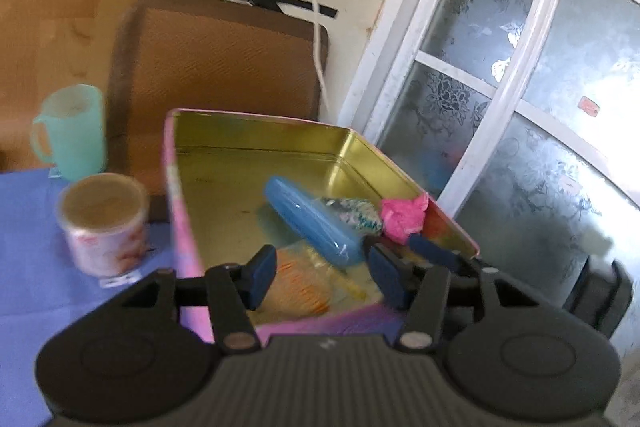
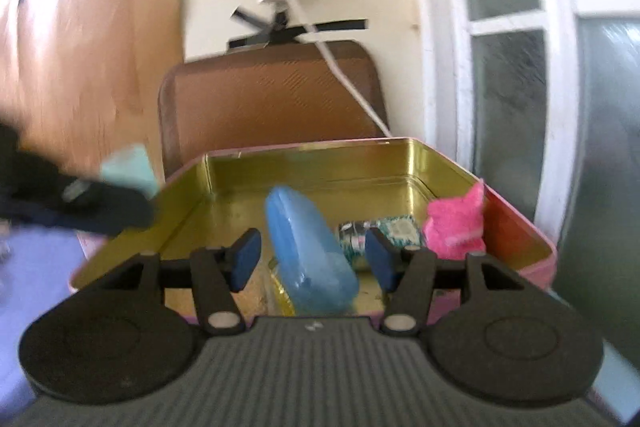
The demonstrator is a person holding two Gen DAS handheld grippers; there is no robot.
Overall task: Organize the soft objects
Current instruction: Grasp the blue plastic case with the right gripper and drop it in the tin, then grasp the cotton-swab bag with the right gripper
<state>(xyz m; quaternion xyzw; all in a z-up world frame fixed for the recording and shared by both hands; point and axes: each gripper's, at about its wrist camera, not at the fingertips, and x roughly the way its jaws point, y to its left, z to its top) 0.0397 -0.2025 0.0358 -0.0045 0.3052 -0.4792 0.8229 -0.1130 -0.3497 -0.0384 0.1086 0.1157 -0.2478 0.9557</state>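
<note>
Packing appears to be the step in hand: the blue soft case (image 2: pixel 308 251), pink plush (image 2: pixel 456 227) and patterned pouch (image 1: pixel 352 213) are seen inside the open tin (image 1: pixel 256 135) on the counter (image 1: pixel 24 227), both grippers (image 1: pixel 320 277) (image 2: pixel 312 261) are held released and empty, so another soft item must be sought next

Daylight is pouring in through the window (image 1: pixel 520 75)

Glare is washing out its panes; fisheye bending is curving the edges, and motion blur is smearing both views.
</note>
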